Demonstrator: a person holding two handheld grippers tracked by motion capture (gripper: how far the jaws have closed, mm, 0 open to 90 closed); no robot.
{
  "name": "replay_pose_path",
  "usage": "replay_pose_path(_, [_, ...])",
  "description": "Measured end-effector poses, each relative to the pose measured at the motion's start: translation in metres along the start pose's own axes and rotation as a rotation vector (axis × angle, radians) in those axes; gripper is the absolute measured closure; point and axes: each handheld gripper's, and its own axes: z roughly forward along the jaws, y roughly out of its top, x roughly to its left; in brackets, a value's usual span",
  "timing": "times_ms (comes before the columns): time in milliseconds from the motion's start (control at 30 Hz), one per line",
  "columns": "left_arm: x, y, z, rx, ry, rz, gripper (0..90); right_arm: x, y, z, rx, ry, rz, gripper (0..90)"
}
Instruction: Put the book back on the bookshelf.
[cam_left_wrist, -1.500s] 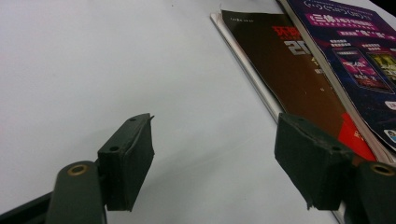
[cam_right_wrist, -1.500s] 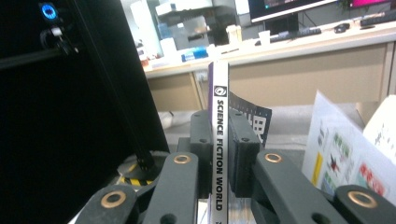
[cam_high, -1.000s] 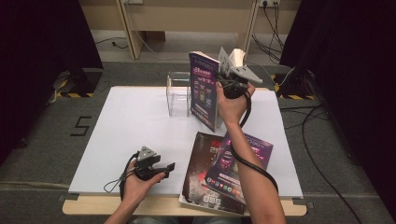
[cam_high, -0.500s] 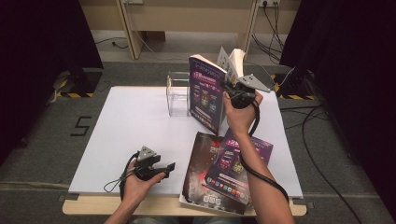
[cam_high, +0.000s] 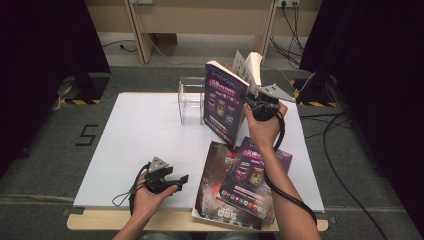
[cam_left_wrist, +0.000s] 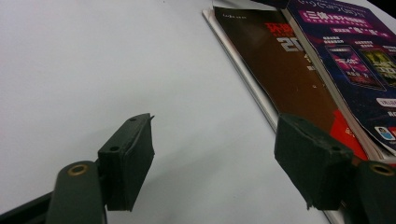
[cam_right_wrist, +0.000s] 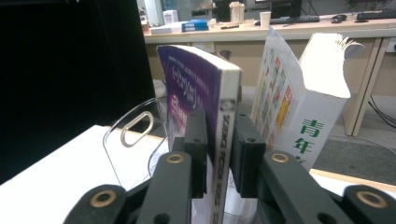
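At about 7 o'clock on the white table (cam_high: 130, 135), close to the near edge, the left gripper (cam_high: 181, 179) rests in a hand. In the left gripper view its two black jaws stand wide apart with nothing between them, just bare white table.

Just to its right, at about 5 o'clock, two flat magazines lie on the table. The dark brown magazine with a red corner (cam_high: 212, 180) is underneath. The purple magazine with small pictures on its cover (cam_high: 252, 175) lies on top of it, touching it and turned a little.

Farther away, near 1 o'clock, the right gripper (cam_high: 248, 103) is at a thick purple book with a white spine (cam_right_wrist: 223, 140). The book stands on its lower edge and leans a little. In the right gripper view the two jaws sit on either side of the spine, one on each cover. The jaws have just been opening a little, and the book is between them. I cannot tell if the pads press on it.

Just behind that book, a fat white book with green letters (cam_right_wrist: 317, 107) stands with its pages fanned at the top.

At 12 o'clock, beside the purple book, stands a clear plastic book holder (cam_high: 190, 100).
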Motion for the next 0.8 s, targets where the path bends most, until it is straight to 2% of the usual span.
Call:
replay_pose_path(433, [0.000,0.000,-0.001,-0.003,-0.003,-0.004,27.4,0.006,0.007,0.005,0.053,0.039,-0.017,74.9])
replay_pose_path(800, [0.000,0.000,0.000,-0.002,-0.004,-0.005,27.4,0.005,0.016,0.016,0.112,0.043,-0.032,74.6])
